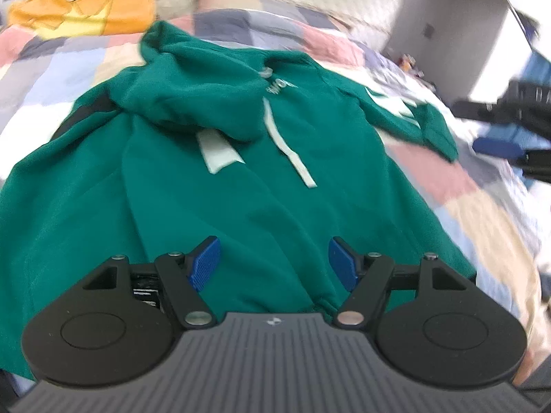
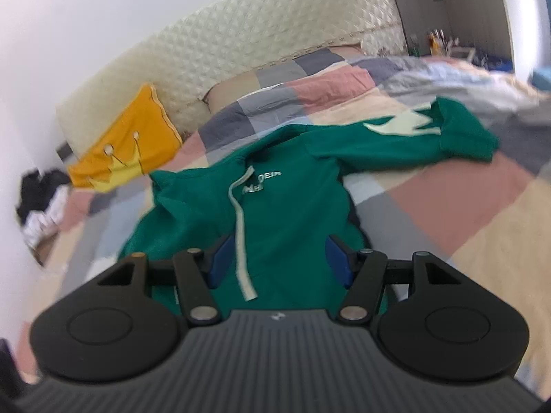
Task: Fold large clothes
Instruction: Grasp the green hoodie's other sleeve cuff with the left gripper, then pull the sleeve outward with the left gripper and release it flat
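On the patchwork bed (image 2: 430,206), the green hoodie (image 2: 282,213) lies face up. Left tool (image 1: 273,263) hovers open and empty; right tool (image 2: 279,263) likewise. Step judged: approach. Next: grasp the outstretched sleeve (image 2: 396,137), fold inward.

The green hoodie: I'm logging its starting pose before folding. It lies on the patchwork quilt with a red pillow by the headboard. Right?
Not quite: the pillow is orange-yellow, not red, as the right wrist view shows. The green hoodie does lie on the patchwork quilt, near the headboard.
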{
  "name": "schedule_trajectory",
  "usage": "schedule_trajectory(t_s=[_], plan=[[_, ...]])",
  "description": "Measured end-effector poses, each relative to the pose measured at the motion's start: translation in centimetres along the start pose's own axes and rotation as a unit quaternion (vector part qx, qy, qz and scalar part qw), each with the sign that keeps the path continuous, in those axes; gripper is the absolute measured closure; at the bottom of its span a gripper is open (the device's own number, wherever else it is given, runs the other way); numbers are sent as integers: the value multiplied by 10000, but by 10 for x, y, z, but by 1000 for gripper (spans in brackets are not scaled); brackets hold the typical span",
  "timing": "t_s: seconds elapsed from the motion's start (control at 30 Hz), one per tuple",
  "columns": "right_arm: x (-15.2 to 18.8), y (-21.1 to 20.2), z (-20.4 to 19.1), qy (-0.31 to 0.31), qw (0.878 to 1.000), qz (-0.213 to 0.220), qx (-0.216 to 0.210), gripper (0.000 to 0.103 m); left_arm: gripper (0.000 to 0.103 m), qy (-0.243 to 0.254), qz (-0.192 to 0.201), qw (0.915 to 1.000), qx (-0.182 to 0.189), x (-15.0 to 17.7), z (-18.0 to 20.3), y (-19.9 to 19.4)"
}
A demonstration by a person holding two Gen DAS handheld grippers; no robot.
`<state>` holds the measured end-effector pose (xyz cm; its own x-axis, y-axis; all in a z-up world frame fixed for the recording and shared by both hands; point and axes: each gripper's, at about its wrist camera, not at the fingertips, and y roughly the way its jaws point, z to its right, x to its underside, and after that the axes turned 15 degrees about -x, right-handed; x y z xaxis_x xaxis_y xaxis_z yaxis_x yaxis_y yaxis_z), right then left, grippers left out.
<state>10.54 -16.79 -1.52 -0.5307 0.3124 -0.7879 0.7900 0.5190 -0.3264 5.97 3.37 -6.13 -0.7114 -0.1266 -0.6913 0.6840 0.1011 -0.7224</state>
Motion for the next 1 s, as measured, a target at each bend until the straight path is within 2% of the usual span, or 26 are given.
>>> schedule_trajectory(t_s=[0.07, 0.1, 0.2, 0.37, 0.5, 0.57, 0.6, 0.83, 1.0], plan=[[8, -6, 1, 124, 9999, 69, -64, 42, 29, 199, -186, 9986, 454, 4, 7, 4], [11, -8, 3, 171, 9998, 76, -76, 42, 27, 326, -245, 9977, 543, 6, 12, 6], [20, -9, 9, 219, 9998, 10, -37, 42, 26, 852, -159, 9962, 39, 14, 31, 8], [24, -2, 24, 302, 9995, -80, 102, 42, 26, 1355, -182, 9896, -437, 27, 50, 18], [27, 3, 37, 532, 9983, -218, 3, 40, 28, 1712, -182, 9817, -809, 39, 63, 28], [31, 7, 38, 471, 9984, -305, 18, 41, 35, 1768, -103, 9798, -928, 41, 67, 33], [32, 9, 38, 442, 9983, -368, 47, 41, 43, 1774, -82, 9788, -1017, 41, 68, 34], [38, 23, 43, 406, 9972, -628, 91, 41, 58, 1221, -248, 9874, -975, 25, 48, 44], [39, 24, 46, 305, 9974, -636, 134, 41, 65, 174, -335, 9918, -1217, -3, 3, 36]])
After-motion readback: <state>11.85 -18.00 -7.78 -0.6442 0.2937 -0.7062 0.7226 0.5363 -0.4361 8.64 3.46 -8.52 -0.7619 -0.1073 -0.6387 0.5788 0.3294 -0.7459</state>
